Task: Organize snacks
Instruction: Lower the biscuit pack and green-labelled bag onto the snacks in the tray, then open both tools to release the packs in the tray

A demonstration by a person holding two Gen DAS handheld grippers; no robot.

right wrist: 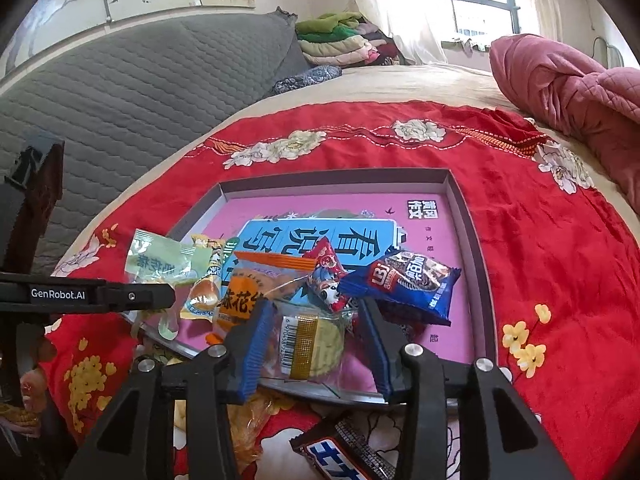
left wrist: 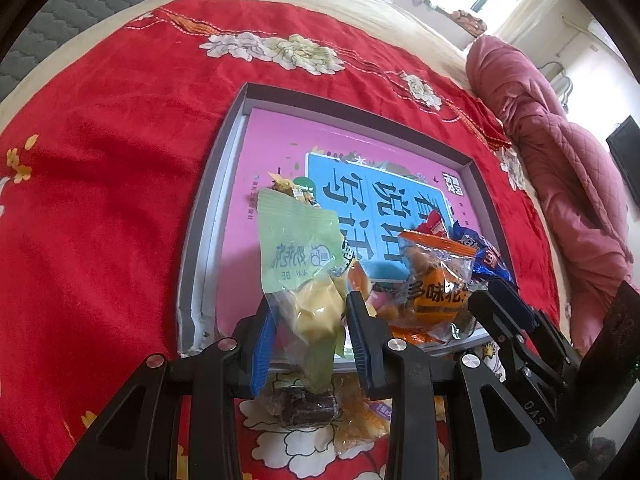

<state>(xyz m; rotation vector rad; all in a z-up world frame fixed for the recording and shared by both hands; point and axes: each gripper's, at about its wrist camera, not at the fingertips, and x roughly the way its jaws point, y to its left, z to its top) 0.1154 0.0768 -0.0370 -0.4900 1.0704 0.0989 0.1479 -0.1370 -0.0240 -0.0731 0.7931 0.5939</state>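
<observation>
My left gripper (left wrist: 312,330) is shut on a pale green packet (left wrist: 298,256) with a yellow snack inside, held upright over the near left corner of the grey box (left wrist: 208,216). The same green packet (right wrist: 160,260) shows at the left of the right wrist view. My right gripper (right wrist: 316,346) stands open at the box's near edge. A clear packet with a round cookie (right wrist: 320,340) lies between its fingers, and the pads do not press on it. In the box lie an orange packet (right wrist: 244,300), a red packet (right wrist: 326,270), a blue packet (right wrist: 404,284) and a small yellow one (right wrist: 206,292).
A pink and blue book (right wrist: 424,216) covers the box floor. The box sits on a red flowered cloth (left wrist: 100,200) on a bed. Outside its near edge lie a chocolate bar (right wrist: 340,454), a dark brown snack (left wrist: 304,408) and yellow packets (left wrist: 360,424). A pink quilt (left wrist: 560,160) is heaped at the right.
</observation>
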